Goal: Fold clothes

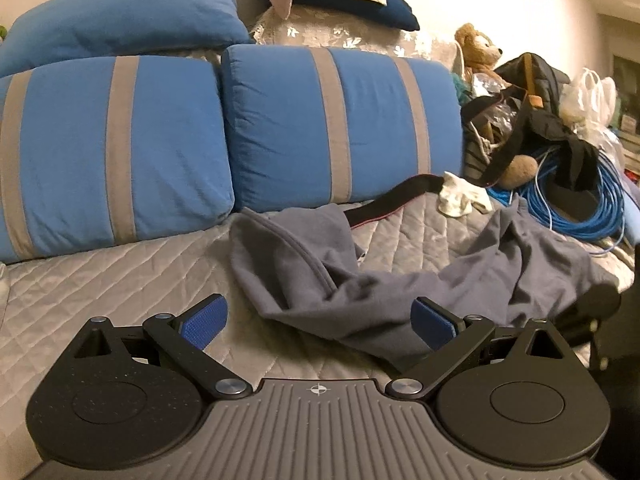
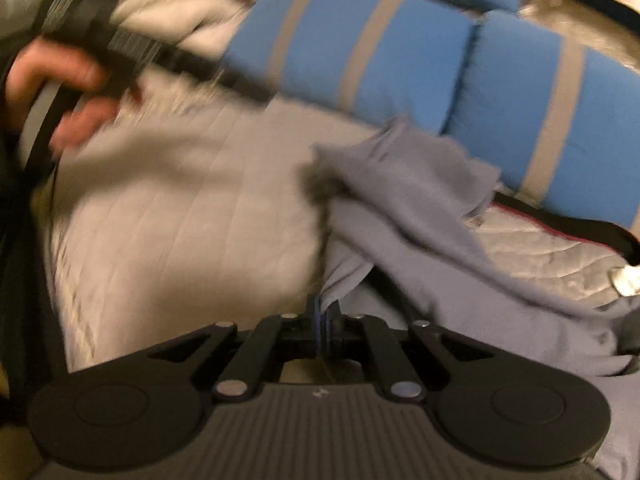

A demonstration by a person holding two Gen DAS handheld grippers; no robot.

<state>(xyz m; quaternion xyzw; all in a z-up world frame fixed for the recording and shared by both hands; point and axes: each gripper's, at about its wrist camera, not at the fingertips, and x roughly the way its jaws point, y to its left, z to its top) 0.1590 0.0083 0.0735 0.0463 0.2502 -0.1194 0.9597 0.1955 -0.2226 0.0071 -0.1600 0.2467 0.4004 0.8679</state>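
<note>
The grey-blue garment (image 1: 360,280) lies crumpled mid-frame on the quilted cover (image 1: 120,280), before the left gripper (image 1: 318,322), whose blue pads spread wide and empty. Only the blurred right wrist view shows the right gripper (image 2: 323,320) pinched on the cloth's edge, and a hand (image 2: 56,92) upper left.

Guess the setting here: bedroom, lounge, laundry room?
Most likely a bedroom at home, or a daybed corner. A quilted grey cover spreads under blue striped pillows, with a teddy bear and bags heaped at one end.
</note>
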